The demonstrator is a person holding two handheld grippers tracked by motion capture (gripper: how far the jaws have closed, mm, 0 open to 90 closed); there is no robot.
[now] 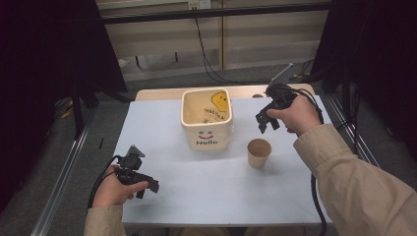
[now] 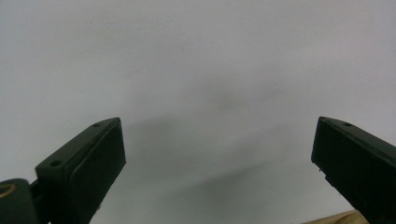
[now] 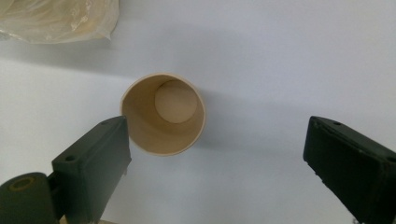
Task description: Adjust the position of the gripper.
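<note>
On the white tabletop (image 1: 206,196) we see a paper cup (image 1: 258,153) standing upright near a cream bin (image 1: 206,119). Our right gripper (image 1: 268,120) hovers wide open above the cup, grasp not yet made; our left gripper (image 1: 147,186) waits open and empty at the near left.

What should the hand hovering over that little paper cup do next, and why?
Probably lower the right gripper and shift it so the paper cup sits between its jaws. They stand wide open above the upright, empty cup, which lies nearer one jaw than the other. The left gripper waits open, apart.

The cream bin (image 1: 206,120) reads "Hello" on its front beneath a smiling face; its inner print is illegible.
</note>
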